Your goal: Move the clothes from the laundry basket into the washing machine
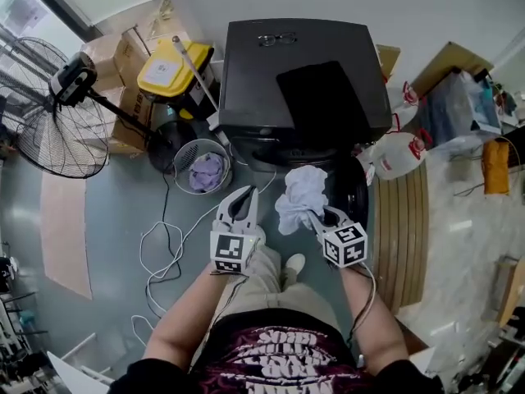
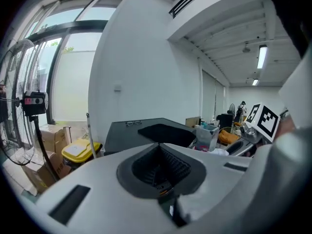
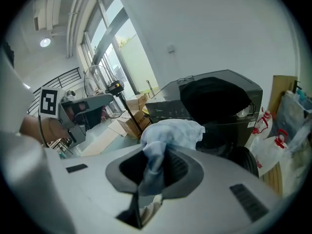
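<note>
The black washing machine [image 1: 303,80] stands ahead of me, with its dark round front door [image 1: 354,189] swung open low at the right. A round mesh laundry basket [image 1: 182,150] sits on the floor to its left with purple clothes [image 1: 207,172] inside. My right gripper [image 1: 313,213] is shut on a bunched white and pale blue cloth [image 1: 299,194], held just before the machine's front. In the right gripper view the cloth [image 3: 170,133] hangs from between the jaws, with the machine [image 3: 219,101] beyond. My left gripper [image 1: 240,197] is shut with nothing in it, between the basket and the cloth.
A standing fan [image 1: 49,109] is at the left, with a yellow-lidded bin [image 1: 168,68] and cardboard boxes [image 1: 115,52] behind the basket. White cables [image 1: 164,245] loop over the floor. A white jug [image 1: 402,154] and a wooden board [image 1: 406,220] lie right of the machine.
</note>
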The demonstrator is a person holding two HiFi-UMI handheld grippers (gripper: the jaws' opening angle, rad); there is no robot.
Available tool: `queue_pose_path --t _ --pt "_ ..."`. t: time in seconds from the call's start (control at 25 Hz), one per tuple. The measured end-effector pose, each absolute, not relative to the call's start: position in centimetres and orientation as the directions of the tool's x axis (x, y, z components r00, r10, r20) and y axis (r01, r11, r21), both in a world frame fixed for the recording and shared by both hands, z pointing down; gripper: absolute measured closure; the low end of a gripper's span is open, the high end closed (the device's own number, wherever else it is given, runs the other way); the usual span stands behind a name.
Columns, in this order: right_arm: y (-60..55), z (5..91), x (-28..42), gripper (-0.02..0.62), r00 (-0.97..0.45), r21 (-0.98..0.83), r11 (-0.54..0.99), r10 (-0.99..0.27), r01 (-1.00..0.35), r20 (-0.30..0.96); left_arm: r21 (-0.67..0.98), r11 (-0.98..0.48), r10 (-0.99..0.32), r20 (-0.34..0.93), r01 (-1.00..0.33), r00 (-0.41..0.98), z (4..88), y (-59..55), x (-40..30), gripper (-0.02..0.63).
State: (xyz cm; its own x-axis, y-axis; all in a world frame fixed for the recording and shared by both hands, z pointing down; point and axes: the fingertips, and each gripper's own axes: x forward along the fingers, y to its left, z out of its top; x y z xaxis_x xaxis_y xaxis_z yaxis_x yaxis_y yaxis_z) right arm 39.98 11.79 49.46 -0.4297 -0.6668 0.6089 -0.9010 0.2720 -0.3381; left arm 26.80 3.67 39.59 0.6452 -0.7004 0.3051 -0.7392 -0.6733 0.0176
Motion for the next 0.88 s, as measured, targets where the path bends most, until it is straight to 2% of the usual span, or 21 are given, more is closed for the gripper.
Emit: queue_pose_path --t 0.2,0.44,0.88 --pt "9.6 53.5 40.9 0.526 -0.380 -0.349 0.194 -0.689 -0.917 0.617 0.030 -0.700 -0.665 0.337 -0.714 0.667 43.0 1.1 27.7 0.601" --pt "5.6 59.3 42.2 0.526 -0.327 -0.373 0.095 -0.706 -0.923 0.629 0.022 -0.725 -0.648 0.317 -0.688 0.693 45.6 -2.6 28.9 0.601" --pt "0.0 68.5 43.5 0.526 -0.250 -0.385 -0.026 -0.721 -0.922 0.646 0.050 -0.743 -0.616 0.337 -0.667 0.712 51.1 -7.2 28.1 0.601"
